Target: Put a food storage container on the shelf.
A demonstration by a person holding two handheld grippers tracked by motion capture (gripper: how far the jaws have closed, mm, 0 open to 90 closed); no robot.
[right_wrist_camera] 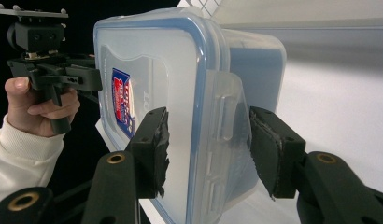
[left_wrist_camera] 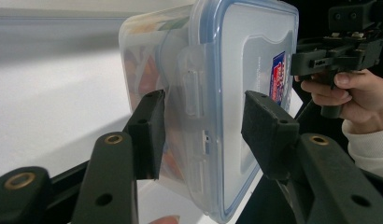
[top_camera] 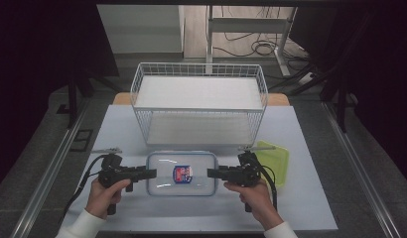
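Observation:
A clear plastic food box (top_camera: 180,173) with a blue-rimmed lid and a red and blue label lies flat on the pale table, between my two grippers. My left gripper (top_camera: 153,173) is at its left end and stands open, its jaws straddling the side latch (left_wrist_camera: 192,86) and the box's end (left_wrist_camera: 236,70). At the right end my right gripper (top_camera: 210,173) is open as well, with the other latch (right_wrist_camera: 224,116) between its pads. Each gripper view looks across the box (right_wrist_camera: 171,84) to the opposite gripper (left_wrist_camera: 320,58), held in a hand.
A white wire basket (top_camera: 137,89) with two shelves stands behind the box at the table's middle. A green lid or tray (top_camera: 277,154) lies just right of my right gripper. The table's front edge runs close below my hands.

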